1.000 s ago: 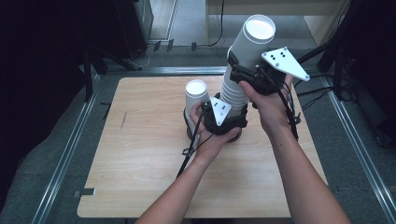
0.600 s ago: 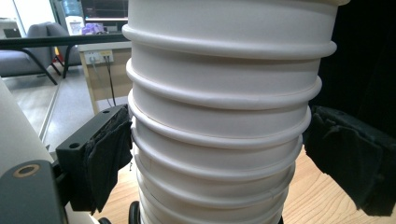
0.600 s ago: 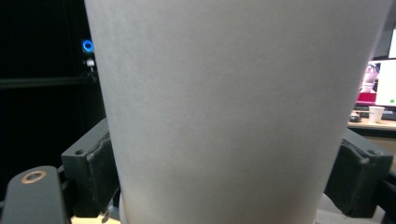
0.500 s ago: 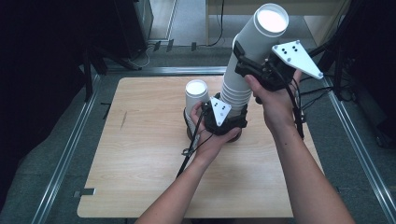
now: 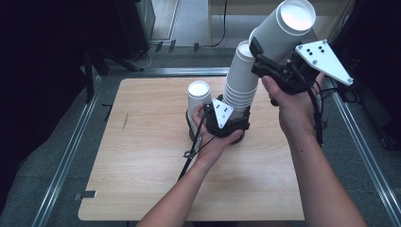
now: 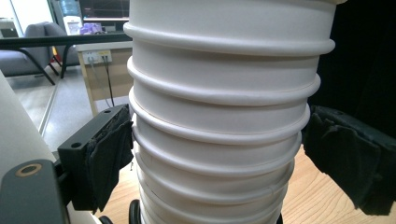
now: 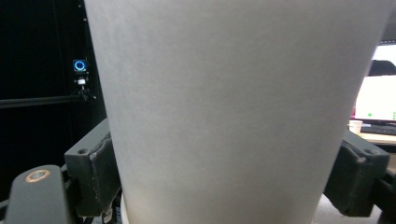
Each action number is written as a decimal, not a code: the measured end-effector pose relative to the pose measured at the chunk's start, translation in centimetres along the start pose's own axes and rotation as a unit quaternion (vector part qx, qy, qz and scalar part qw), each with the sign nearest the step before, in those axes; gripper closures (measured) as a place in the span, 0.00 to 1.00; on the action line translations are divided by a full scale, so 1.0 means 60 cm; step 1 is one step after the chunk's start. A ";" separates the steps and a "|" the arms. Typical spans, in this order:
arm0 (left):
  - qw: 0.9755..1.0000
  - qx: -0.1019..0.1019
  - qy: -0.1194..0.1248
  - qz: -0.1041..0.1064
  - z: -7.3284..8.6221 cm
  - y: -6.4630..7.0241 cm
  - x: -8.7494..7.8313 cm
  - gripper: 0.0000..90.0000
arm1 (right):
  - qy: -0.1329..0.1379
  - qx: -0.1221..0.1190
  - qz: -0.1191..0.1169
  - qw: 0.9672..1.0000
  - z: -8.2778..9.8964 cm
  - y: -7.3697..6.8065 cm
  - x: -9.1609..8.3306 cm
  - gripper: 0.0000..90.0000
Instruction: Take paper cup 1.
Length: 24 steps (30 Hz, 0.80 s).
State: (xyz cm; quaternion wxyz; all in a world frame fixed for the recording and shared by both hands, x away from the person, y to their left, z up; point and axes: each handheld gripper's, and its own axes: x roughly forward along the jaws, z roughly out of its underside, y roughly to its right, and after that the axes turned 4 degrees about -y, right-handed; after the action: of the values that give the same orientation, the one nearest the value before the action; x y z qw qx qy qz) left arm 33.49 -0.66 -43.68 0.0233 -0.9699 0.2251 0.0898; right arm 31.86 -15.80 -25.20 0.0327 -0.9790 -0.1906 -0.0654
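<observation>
Right gripper [image 5: 269, 56] clamps the top cup [image 5: 288, 26]; left gripper [image 5: 236, 120] grips the stack [image 5: 241, 80]

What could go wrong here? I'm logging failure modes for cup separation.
The right gripper clamps the top cup hard, so its thin wall may crush. The cup is tilted and may drag the next cup off the stack. The left gripper braces only the stack's base beside a single cup, so a sideways tug could topple both.
</observation>
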 end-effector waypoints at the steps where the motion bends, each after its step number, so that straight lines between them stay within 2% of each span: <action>1: 1.000 0.000 0.000 0.000 0.000 0.000 0.000 0.10 | 0.000 -0.001 0.001 1.000 0.000 0.002 -0.004 0.15; 9: 1.000 -0.006 -0.001 0.002 0.000 -0.001 -0.003 0.10 | 0.000 0.009 0.009 1.000 0.016 0.028 -0.038 0.15; 12: 1.000 -0.016 -0.014 0.009 -0.002 -0.003 -0.008 0.12 | -0.007 0.009 0.014 1.000 0.027 0.036 -0.049 0.15; 14: 1.000 -0.015 -0.016 0.009 -0.003 -0.004 -0.010 0.12 | -0.008 0.006 0.018 1.000 0.032 0.038 -0.053 0.15; 17: 0.999 -0.018 -0.024 0.014 -0.006 -0.004 -0.017 0.10 | -0.014 -0.002 0.024 1.000 0.046 0.043 -0.062 0.15; 24: 0.999 -0.022 -0.024 0.032 -0.008 -0.005 -0.038 0.08 | -0.033 0.011 0.031 0.999 0.089 0.057 -0.078 0.15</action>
State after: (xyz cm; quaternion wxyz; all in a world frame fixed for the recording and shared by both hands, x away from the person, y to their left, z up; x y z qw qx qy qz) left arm 31.72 0.56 -42.77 0.0043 -0.9602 0.2531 0.1183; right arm 29.44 -20.21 -31.27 0.0394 -0.9856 -0.1619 -0.0299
